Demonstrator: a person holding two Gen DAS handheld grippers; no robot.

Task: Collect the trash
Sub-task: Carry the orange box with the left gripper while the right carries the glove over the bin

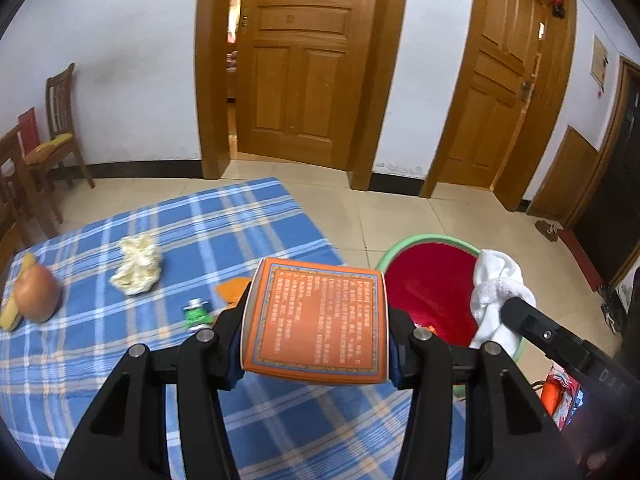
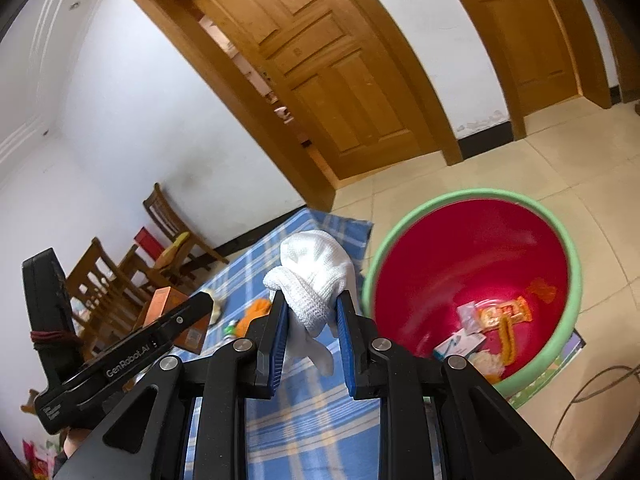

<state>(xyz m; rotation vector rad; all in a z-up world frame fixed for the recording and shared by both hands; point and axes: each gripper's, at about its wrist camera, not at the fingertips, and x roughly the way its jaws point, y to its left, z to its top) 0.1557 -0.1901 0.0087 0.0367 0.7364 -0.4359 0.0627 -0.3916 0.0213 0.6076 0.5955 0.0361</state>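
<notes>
Two hand-held grippers, each loaded, approaching one waste basin. The left gripper has its fingers clamped on the two side faces of an orange printed carton, held broadside so that the flat panels take the pressure; the carton hangs above the right edge of the blue plaid cloth that covers the desk, just short of the basin. The right gripper has its fingers set narrow on a bunched white cloth, pinched at mid-length so that both ends droop free; it hangs over the cloth's right edge, beside the basin's rim.

The basin, red inside with a green rim, stands on the tiled floor against the desk's right edge, presumably placed low so that items can be dropped in from above. It already holds several wrappers and small packets; their exact number cannot be told.

Count on the desk, left-wrist view: one crumpled yellowish wad near the middle; one small green-and-white packet near the carton; one orange scrap, partly hidden behind the left fingers; one round brownish fruit at the left edge, against one yellow item of uncertain kind. Grippers: two. Basins: one. Judged stage: both loads are about to be released.
</notes>
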